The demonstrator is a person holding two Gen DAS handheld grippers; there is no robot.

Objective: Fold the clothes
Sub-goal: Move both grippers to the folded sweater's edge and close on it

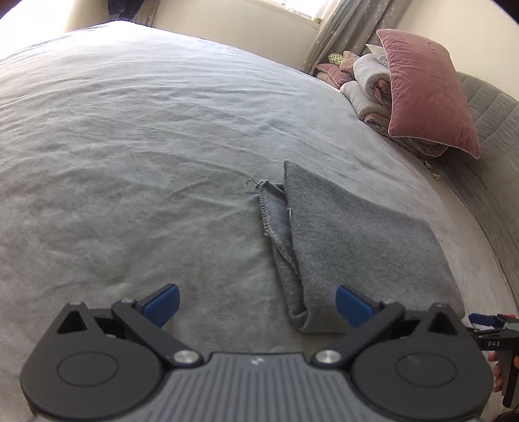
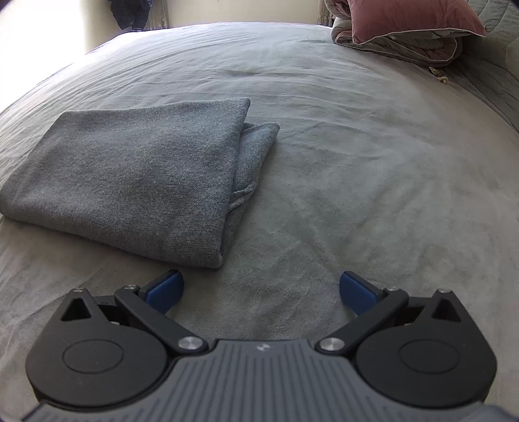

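Observation:
A grey knit garment [image 1: 350, 246] lies folded into a flat rectangle on the grey bed sheet [image 1: 129, 162], with a stitched hem edge sticking out along its left side. My left gripper [image 1: 258, 306] is open and empty, just in front of the garment's near corner. In the right wrist view the same folded garment [image 2: 136, 181] lies ahead to the left on the sheet [image 2: 356, 162]. My right gripper [image 2: 261, 292] is open and empty, above bare sheet to the right of the garment's near corner. The right gripper also shows at the right edge of the left wrist view [image 1: 489, 321].
A pink velvet pillow [image 1: 428, 94] leans on rolled bedding [image 1: 366, 84] at the far right by the padded grey headboard [image 1: 493, 123]. Curtains [image 1: 343, 26] hang behind. Dark clothing [image 2: 133, 13] hangs on the far wall.

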